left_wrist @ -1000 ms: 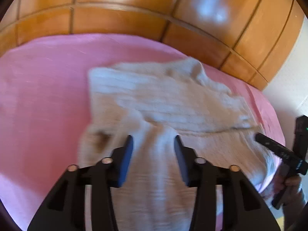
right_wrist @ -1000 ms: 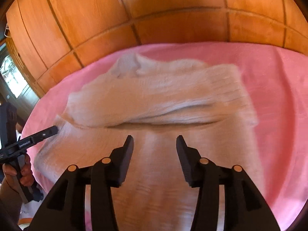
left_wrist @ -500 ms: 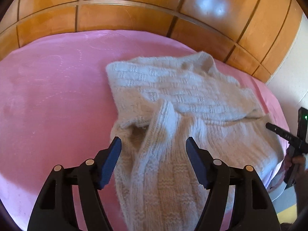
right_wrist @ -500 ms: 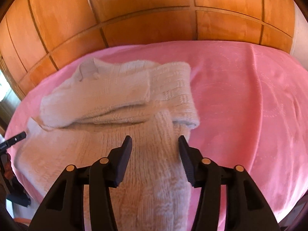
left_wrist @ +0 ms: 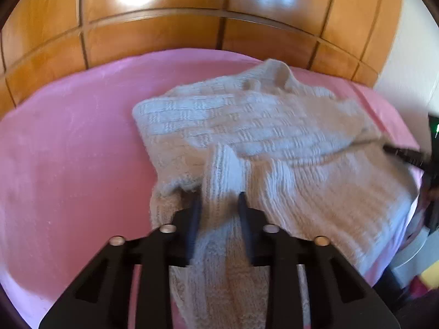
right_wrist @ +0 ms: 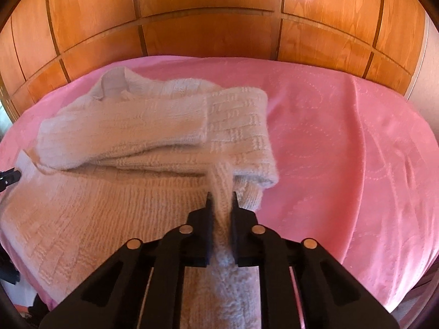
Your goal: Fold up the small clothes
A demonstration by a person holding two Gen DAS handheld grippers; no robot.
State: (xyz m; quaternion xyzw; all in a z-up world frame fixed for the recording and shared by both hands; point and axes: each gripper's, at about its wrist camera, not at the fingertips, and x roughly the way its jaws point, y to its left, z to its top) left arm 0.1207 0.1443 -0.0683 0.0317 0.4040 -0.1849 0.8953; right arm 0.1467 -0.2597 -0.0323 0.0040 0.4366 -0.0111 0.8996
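The cream sweater (right_wrist: pixel 137 170) lies sprawled on the pink bedspread (right_wrist: pixel 343 142) ahead of both tools; the left gripper (left_wrist: pixel 219 205) is closing on 1 hem ridge, the right gripper (right_wrist: pixel 221 200) pinches another, likely to lift that edge into a fold.

place: home bedroom | cues: pink bedspread (right_wrist: pixel 343 137); wooden panelled headboard (right_wrist: pixel 208 33) behind it
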